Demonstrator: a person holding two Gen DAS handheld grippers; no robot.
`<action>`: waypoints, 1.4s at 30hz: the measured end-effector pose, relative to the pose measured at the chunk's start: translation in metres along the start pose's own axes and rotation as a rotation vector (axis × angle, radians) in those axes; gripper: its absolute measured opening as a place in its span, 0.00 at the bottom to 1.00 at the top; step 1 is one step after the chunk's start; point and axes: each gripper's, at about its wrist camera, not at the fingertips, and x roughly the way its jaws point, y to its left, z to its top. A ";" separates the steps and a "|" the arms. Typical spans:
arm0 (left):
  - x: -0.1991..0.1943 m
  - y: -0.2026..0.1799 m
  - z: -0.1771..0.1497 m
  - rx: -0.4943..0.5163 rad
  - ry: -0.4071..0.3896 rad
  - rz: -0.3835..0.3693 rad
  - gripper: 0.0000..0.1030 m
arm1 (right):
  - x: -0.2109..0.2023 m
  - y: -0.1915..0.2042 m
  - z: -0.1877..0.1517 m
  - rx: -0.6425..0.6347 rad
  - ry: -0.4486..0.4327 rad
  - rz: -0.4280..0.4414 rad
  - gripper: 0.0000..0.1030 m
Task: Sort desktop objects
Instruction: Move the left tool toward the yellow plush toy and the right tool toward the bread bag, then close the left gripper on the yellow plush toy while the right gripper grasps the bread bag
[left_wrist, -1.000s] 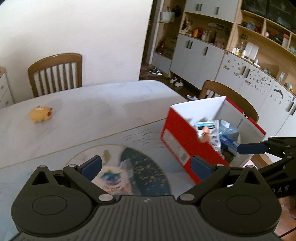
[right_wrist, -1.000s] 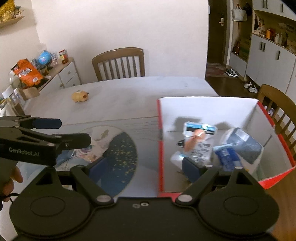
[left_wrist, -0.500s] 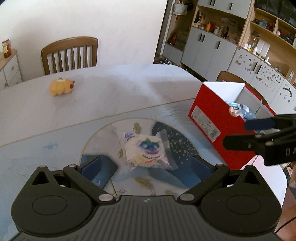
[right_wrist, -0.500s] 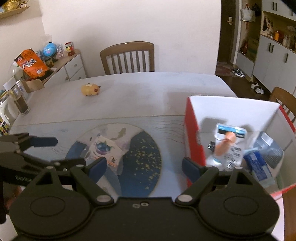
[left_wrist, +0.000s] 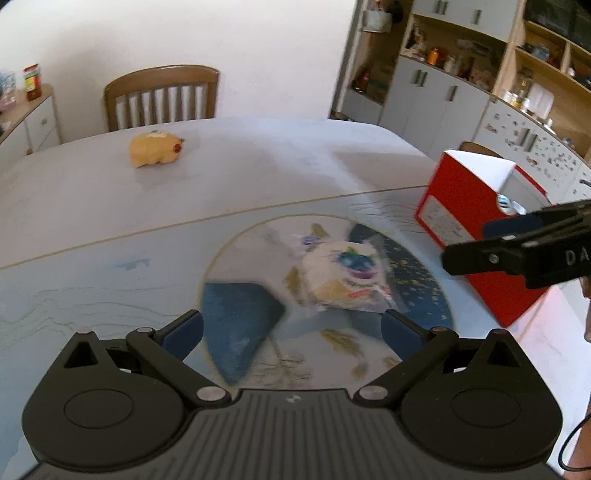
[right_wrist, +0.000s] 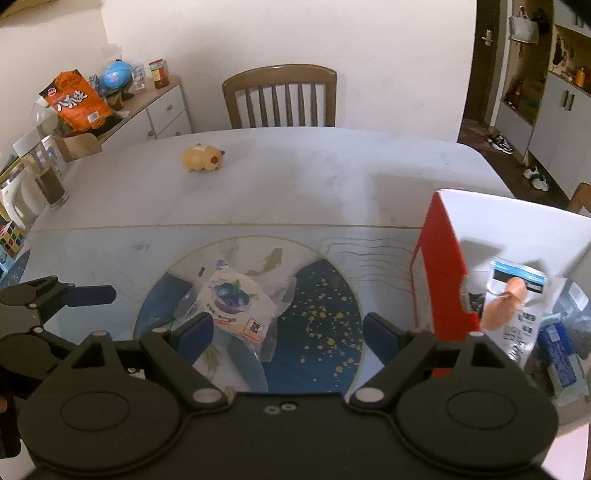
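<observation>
A clear snack packet with a blueberry picture (left_wrist: 347, 277) (right_wrist: 236, 306) lies on the round blue-and-white mat (right_wrist: 325, 317) in the table's near middle. My left gripper (left_wrist: 291, 332) hovers open just short of the packet, nothing between its pads. My right gripper (right_wrist: 288, 334) is open too, over the mat between the packet and the red box (right_wrist: 439, 273) (left_wrist: 469, 229). The box holds several packets, one with a sausage picture (right_wrist: 509, 306). A small yellow plush toy (left_wrist: 155, 149) (right_wrist: 202, 158) sits far back on the table.
A wooden chair (right_wrist: 280, 96) stands behind the table. A sideboard (right_wrist: 147, 110) at the left carries an orange snack bag, a globe and jars. A kettle and a puzzle cube (right_wrist: 11, 236) stand at the table's left edge. Cupboards (left_wrist: 436, 96) line the right wall.
Both grippers have swung left, away from the red box and toward the mat. The blueberry packet now lies right before the left gripper, which has also sunk lower. Both stay open.
</observation>
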 end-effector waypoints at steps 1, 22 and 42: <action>0.001 0.004 0.001 -0.007 -0.002 0.008 1.00 | 0.003 0.001 0.001 -0.002 0.003 0.002 0.86; 0.060 0.092 0.085 0.013 -0.111 0.139 1.00 | 0.061 0.042 0.017 0.024 0.064 -0.011 0.97; 0.171 0.131 0.158 0.016 -0.169 0.330 1.00 | 0.093 0.046 0.016 0.098 0.143 -0.097 0.97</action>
